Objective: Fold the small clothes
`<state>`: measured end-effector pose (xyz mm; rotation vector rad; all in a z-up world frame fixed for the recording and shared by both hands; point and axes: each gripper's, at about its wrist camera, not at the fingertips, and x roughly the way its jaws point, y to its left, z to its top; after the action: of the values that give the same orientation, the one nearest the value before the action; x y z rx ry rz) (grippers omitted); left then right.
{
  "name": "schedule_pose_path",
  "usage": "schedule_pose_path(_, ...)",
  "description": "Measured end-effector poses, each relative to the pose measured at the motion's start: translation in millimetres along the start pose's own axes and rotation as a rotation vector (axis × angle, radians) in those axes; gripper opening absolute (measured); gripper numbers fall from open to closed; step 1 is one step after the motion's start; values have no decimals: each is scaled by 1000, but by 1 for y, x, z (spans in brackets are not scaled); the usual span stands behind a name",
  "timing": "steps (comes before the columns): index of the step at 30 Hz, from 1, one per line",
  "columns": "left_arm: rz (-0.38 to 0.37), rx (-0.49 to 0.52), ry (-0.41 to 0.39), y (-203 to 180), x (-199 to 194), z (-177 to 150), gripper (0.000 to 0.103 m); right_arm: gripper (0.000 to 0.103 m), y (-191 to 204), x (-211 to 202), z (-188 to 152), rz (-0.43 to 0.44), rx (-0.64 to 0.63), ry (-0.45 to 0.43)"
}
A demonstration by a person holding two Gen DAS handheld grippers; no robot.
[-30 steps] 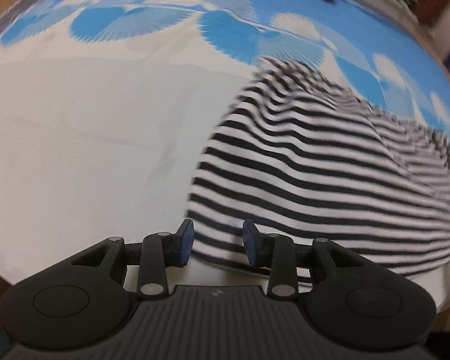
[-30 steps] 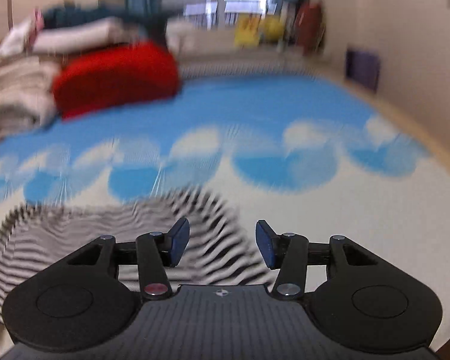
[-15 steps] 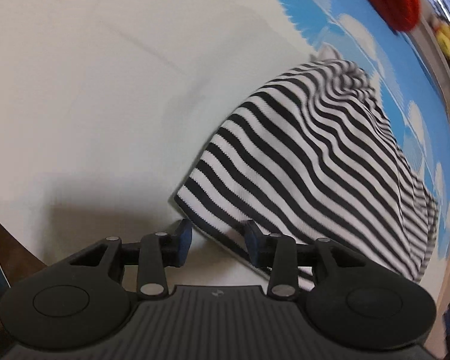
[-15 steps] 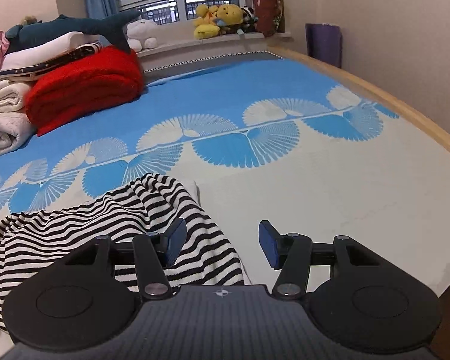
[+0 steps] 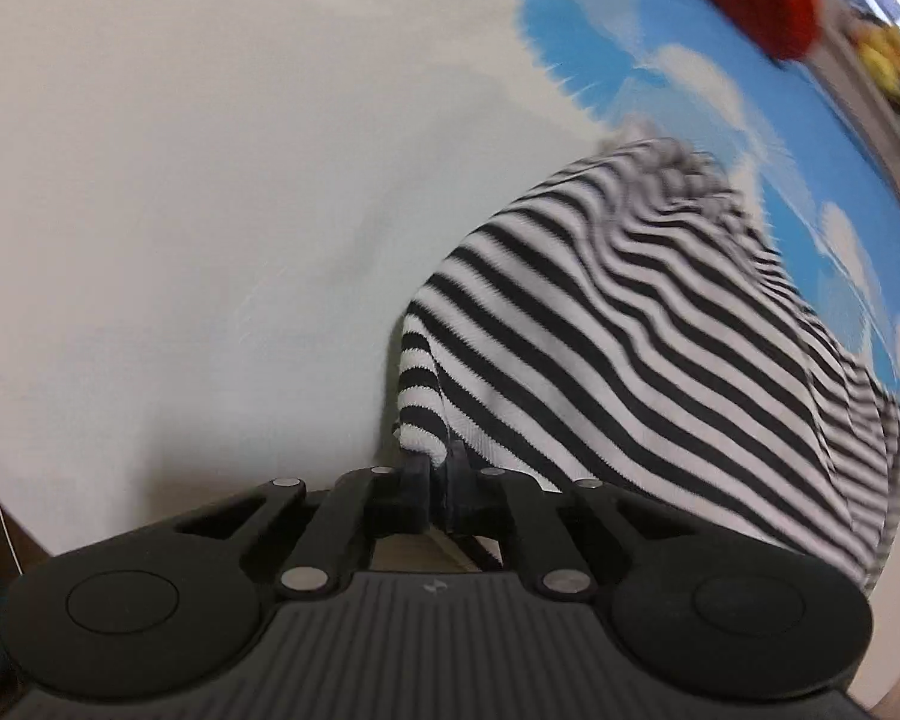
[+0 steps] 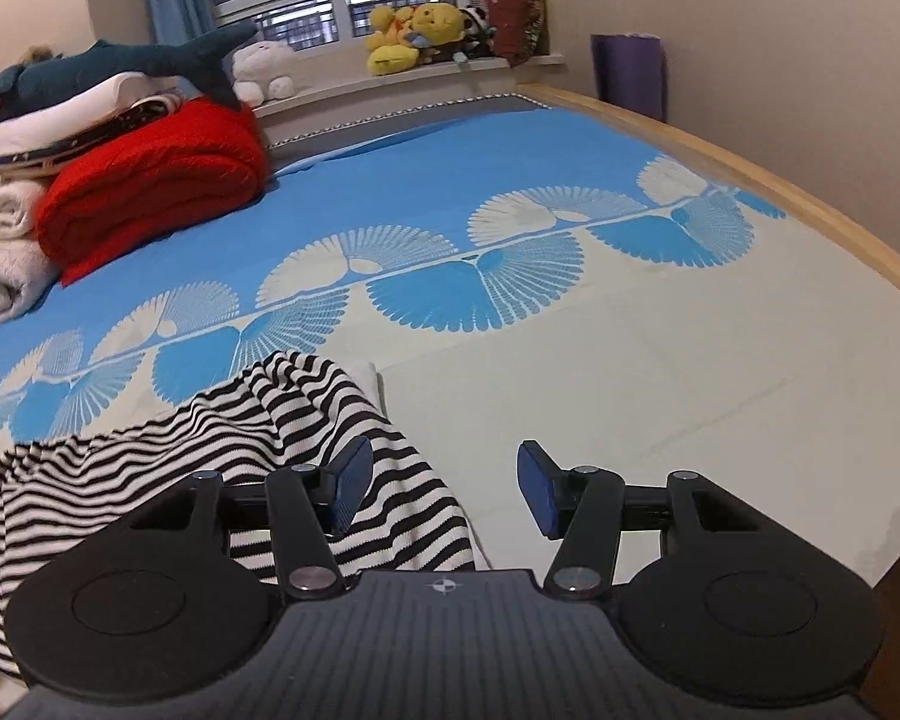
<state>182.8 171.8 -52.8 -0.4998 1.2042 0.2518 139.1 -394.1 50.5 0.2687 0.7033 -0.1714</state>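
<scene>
A black-and-white striped garment [image 5: 648, 324] lies bunched on the bed. My left gripper [image 5: 438, 468] is shut on its near corner, which is lifted slightly off the sheet. In the right wrist view the same striped garment [image 6: 168, 462] lies at the lower left. My right gripper [image 6: 444, 489] is open and empty, its left finger over the garment's right edge and its right finger over bare sheet.
The bed sheet [image 6: 660, 396] is white near me and blue with fan patterns farther away. A folded red blanket [image 6: 150, 192] and stacked white bedding [image 6: 6, 252] sit at the far left. Plush toys [image 6: 414, 36] line the windowsill. A wooden bed frame [image 6: 780, 192] runs along the right.
My left gripper has closed on the garment's corner and raised it. My right gripper has stayed open and settled near the garment's right edge.
</scene>
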Motion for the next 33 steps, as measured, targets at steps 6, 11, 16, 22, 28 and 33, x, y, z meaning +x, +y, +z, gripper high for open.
schedule_pose_path(6, -21, 58, -64, 20, -26, -1, 4, 55, 11, 4, -1, 8, 12, 9)
schedule_pose_path(11, 139, 119, -115, 25, -38, -6, 3, 55, 25, 7, -1, 30, -14, 14)
schedule_pose_path(16, 139, 221, -233, 5, -63, -15, 3, 55, 31, 8, 0, 40, -75, 9)
schedule_pose_path(22, -120, 400, -413, -66, -95, -39, 3, 55, 18, 9, 4, 26, -125, 3)
schedule_pose_path(28, -449, 568, -465, -180, -116, -79, 3, 55, -8, 6, 8, 4, -104, -8)
schedule_pose_path(33, -571, 803, -347, -288, -88, -148, 3, 55, -30, 1, 7, -19, -62, -4)
